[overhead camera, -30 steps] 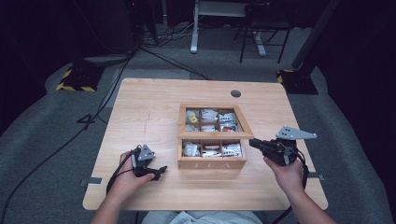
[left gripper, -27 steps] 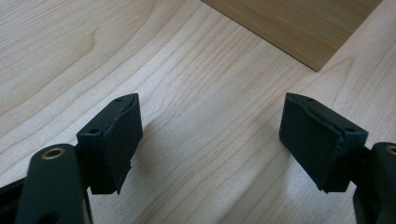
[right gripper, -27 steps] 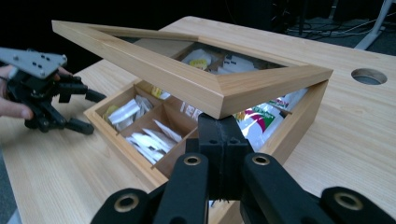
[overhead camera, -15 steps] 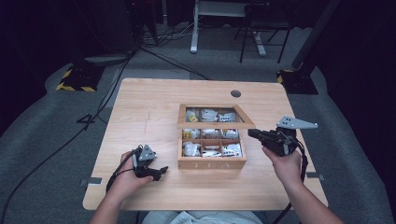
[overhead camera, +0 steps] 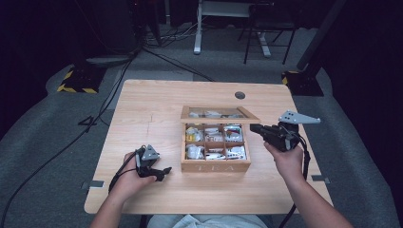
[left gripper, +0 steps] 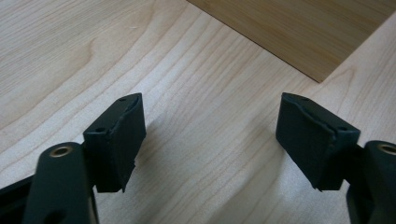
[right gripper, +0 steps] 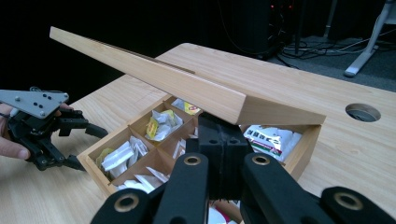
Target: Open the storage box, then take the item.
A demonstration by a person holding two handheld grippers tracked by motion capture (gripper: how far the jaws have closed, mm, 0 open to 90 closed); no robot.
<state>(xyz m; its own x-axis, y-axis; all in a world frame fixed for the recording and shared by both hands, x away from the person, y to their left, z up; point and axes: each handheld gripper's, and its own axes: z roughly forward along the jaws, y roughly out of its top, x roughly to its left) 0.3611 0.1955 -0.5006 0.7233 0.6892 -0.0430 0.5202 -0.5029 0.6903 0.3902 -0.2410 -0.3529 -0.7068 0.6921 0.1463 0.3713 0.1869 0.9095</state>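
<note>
My way down into the tea box [overhead camera: 215,166] is half blocked: its lid [right gripper: 154,74] slants low over the rear compartments, leaving the front ones open from above. Bare table [overhead camera: 157,107] lies free left of the box (my left gripper [overhead camera: 159,172] sits near the box's front corner).

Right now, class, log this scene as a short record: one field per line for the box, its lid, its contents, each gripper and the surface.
Box: wooden tea box, six compartments, near the table's middle
Lid: lid partly raised, tilted over the box
Contents: tea bags in paper wrappers
Right gripper: right gripper shut, tips under the lid's front edge, propping it up
Left gripper: left gripper open, nothing between its pads, low over the table beside the box; its jaws have just been closing slightly
Surface: light wooden table
</note>
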